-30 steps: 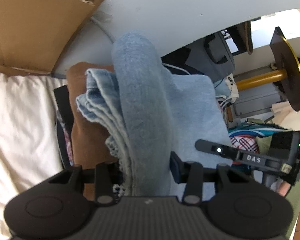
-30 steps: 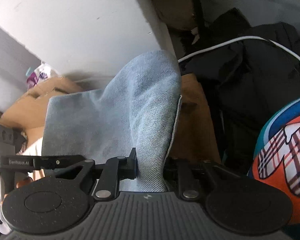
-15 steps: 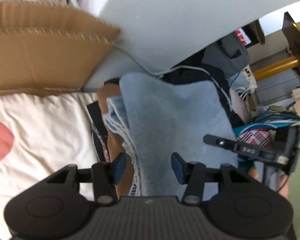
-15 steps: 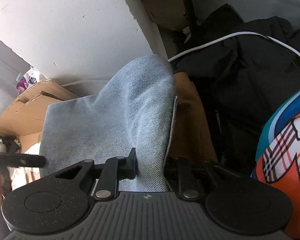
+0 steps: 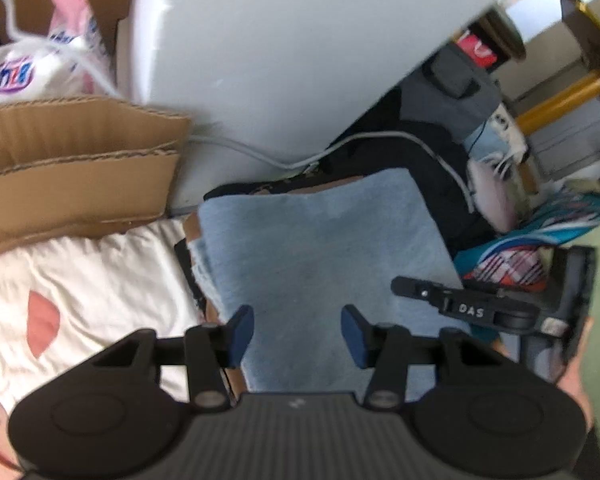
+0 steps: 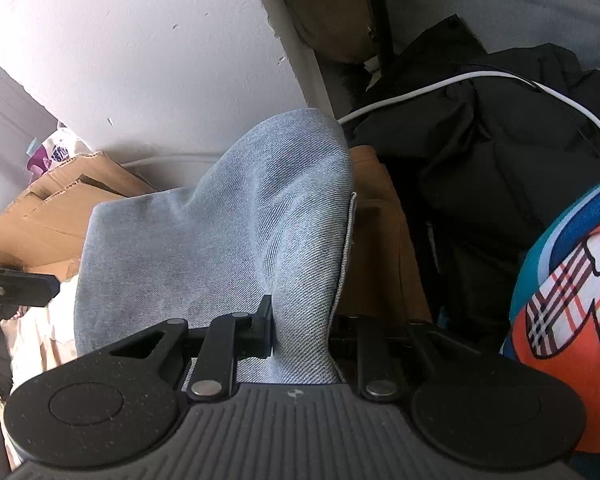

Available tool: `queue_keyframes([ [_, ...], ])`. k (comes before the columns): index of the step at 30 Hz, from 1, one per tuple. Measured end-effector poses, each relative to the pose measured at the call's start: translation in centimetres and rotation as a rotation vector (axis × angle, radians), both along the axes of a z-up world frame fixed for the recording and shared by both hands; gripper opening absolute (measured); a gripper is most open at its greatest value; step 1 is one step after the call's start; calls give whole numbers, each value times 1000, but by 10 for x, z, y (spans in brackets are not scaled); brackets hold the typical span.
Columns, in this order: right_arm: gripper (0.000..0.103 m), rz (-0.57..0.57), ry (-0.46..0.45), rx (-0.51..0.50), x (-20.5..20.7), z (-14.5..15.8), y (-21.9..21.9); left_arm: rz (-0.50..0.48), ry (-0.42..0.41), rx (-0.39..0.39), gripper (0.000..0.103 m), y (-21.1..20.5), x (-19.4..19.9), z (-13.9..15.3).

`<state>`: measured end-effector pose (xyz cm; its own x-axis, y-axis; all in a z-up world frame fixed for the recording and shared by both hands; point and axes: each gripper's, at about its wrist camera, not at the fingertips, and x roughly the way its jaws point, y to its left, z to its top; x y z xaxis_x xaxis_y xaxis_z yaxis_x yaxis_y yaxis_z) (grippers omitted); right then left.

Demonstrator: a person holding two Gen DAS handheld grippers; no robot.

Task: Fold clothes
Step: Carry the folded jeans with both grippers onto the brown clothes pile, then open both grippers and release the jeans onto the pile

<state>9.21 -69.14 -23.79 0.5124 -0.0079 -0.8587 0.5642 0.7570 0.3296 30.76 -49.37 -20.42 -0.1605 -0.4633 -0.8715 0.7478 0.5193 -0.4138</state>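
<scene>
Blue denim garment (image 5: 320, 248), folded, lies atop a brown garment (image 6: 380, 240) beside the white bedding (image 5: 100, 280). Soft, fairly heavy, holds creases; take it at the fold edge. Right tool (image 6: 300, 328) is clenched on a raised ridge at 6 o'clock. Left tool (image 5: 297, 334), its jaws just closing a little, hangs released above the cloth.

A pale grey-white wall (image 5: 284, 40) fills the space ahead of the tool, its surface marked by small chips. A white cable (image 5: 260, 156) runs along its foot. Left of the tool, a corrugated cardboard box (image 5: 76, 184) leans by the wall, with a cream quilted bedcover (image 5: 100, 280) below it bearing pink patches. To the right, daylight brightens a yellow pole (image 5: 560, 96) and grey cabinet drawers (image 5: 572, 140). A black padded jacket (image 6: 500, 168) lies heaped at the wall's corner.
</scene>
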Motion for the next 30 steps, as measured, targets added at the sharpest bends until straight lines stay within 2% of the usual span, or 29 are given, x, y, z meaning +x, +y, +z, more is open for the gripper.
queue_keyframes([
  [2, 22, -1, 2, -6, 0, 0, 1, -14, -4, 20, 42, -11, -8, -9],
  [7, 25, 9, 4, -31, 1, 0, 4, -60, -137, 114, 39, -30, -22, -43],
  [10, 34, 23, 8, -58, 4, 4, 8, -62, -171, 155, 41, -33, -22, -56],
  [13, 41, 9, 22, -108, 6, 11, 8, -59, -163, 150, 42, -31, -18, -57],
  [18, 41, -36, 38, -220, 0, 25, 5, -69, -165, 133, 44, -30, -18, -57],
  [21, 40, -51, -45, -250, -11, 43, 8, -66, -165, 125, 45, -32, -19, -57],
  [24, 41, -8, -94, -229, -14, 52, 16, -74, -172, 127, 51, -34, -20, -59],
  [30, 40, 53, -35, -185, 4, 23, 25, -94, -206, 131, 54, -35, -24, -65],
])
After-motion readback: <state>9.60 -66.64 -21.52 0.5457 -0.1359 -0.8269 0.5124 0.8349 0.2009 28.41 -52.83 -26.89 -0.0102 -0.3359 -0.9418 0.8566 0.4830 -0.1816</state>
